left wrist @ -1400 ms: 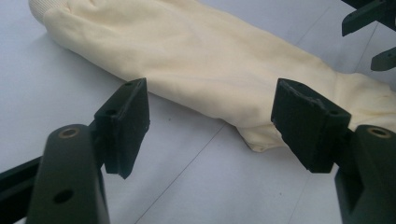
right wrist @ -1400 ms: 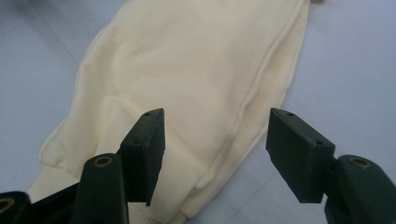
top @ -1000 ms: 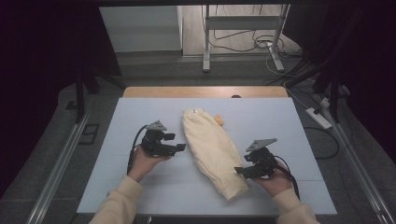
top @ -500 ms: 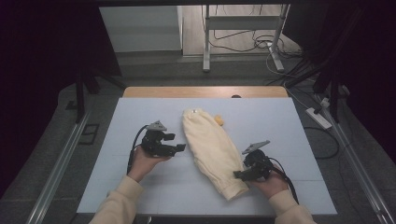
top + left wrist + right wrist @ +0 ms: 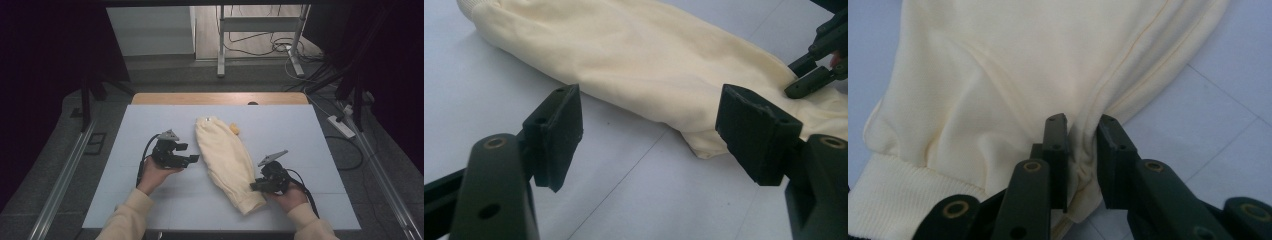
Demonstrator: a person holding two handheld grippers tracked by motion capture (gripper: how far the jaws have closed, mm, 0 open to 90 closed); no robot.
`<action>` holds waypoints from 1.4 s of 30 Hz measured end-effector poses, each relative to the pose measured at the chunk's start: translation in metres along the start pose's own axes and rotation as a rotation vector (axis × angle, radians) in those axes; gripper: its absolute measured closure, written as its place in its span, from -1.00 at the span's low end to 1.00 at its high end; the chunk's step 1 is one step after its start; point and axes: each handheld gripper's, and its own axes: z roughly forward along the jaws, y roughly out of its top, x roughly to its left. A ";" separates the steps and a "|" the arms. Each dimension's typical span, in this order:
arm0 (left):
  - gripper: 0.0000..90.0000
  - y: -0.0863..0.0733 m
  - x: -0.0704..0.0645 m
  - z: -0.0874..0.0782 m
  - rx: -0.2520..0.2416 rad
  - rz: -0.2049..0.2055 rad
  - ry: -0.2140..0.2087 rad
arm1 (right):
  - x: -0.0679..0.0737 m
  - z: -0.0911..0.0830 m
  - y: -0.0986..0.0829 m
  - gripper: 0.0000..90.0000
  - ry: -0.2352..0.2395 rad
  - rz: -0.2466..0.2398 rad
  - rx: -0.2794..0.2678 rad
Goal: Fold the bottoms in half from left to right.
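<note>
High view: cream garment (image 5: 227, 160) lies folded on the white table (image 5: 310, 135), long axis running from far centre to near right. Right gripper (image 5: 255, 186) pinches its near-end edge; left gripper (image 5: 192, 159), jaws spread and empty, sits just beside its left flank.

A pale cream-yellow garment (image 5: 227, 160) is seen, plain and without pattern, its ribbed cuff (image 5: 903, 192) of the same cream. Beside the garment's far end a small deeper yellow piece (image 5: 234, 129) is shown. The table (image 5: 150, 120) beneath the garment is pale blue-white, crossed by faint thin lines, with a light wooden strip (image 5: 165, 98) at its far edge. Both grippers, left gripper (image 5: 192, 159) and right gripper (image 5: 253, 186), are black, each topped with a grey plate. The sleeves (image 5: 127, 215) are cream-coloured.
</note>
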 end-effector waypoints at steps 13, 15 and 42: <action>-0.39 0.000 0.001 0.000 -0.003 -0.005 -0.002 | 0.021 0.003 0.002 0.80 0.062 -0.055 0.020; -0.39 0.000 0.001 0.000 -0.005 -0.005 -0.002 | 0.026 0.004 0.002 0.80 0.083 -0.061 0.022; -0.39 0.000 0.001 0.000 -0.003 0.001 0.003 | 0.062 0.015 0.005 0.77 0.104 -0.211 -0.011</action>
